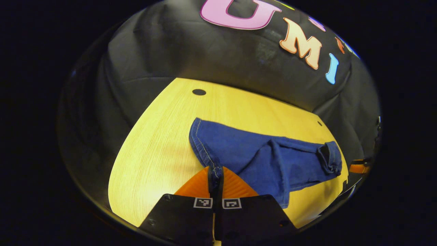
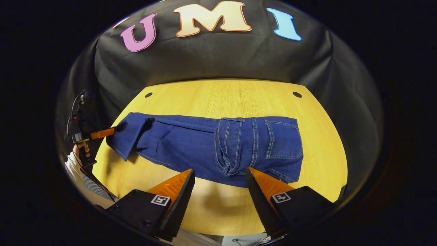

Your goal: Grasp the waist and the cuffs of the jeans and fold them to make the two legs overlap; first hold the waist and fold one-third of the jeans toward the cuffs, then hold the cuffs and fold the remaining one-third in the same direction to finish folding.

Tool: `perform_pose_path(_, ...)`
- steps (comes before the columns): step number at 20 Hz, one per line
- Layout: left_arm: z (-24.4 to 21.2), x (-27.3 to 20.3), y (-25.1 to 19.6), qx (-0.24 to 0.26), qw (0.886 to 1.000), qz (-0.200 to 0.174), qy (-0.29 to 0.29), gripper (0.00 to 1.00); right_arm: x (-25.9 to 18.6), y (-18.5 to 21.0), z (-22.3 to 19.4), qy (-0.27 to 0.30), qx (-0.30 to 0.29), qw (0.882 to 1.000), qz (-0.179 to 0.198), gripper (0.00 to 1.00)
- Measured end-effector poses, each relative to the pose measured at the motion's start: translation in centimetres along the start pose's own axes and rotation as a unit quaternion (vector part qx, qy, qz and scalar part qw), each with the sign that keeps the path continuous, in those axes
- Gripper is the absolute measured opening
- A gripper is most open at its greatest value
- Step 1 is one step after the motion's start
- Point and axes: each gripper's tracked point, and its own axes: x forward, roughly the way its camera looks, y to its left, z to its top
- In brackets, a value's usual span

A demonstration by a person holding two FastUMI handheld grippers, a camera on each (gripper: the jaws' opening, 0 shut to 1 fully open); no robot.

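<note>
- Here left tool (image 1: 215,177): clamped tight on jeans (image 1: 266,157) cuff hem.
- Right tool (image 2: 220,186): wide apart, empty, above counter (image 2: 218,99) just before waist.

Jeans (image 2: 211,143): matt denim cloth, stitched seams. Table (image 2: 232,95): smooth wood-grain, slight sheen.

A yellow wood-grain table (image 2: 222,95) with small dark round holes stands before a creased black cloth wall (image 2: 211,58).
</note>
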Motion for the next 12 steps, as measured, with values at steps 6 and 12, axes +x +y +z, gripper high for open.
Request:
perform_pose_path(6, 5.1, -1.0, -7.4, 0.037, 0.997, -0.054, -0.032, 0.0, -1.2, -0.5, -1.4, -0.002, 0.021, 1.0, -0.004, 0.92)
perform_pose_path(12, 8.8, -0.9, -17.2, 0.065, 0.991, -0.107, -0.054, 0.0, -2.6, -3.5, -2.2, -0.008, 0.048, 0.999, -0.012, 0.87)
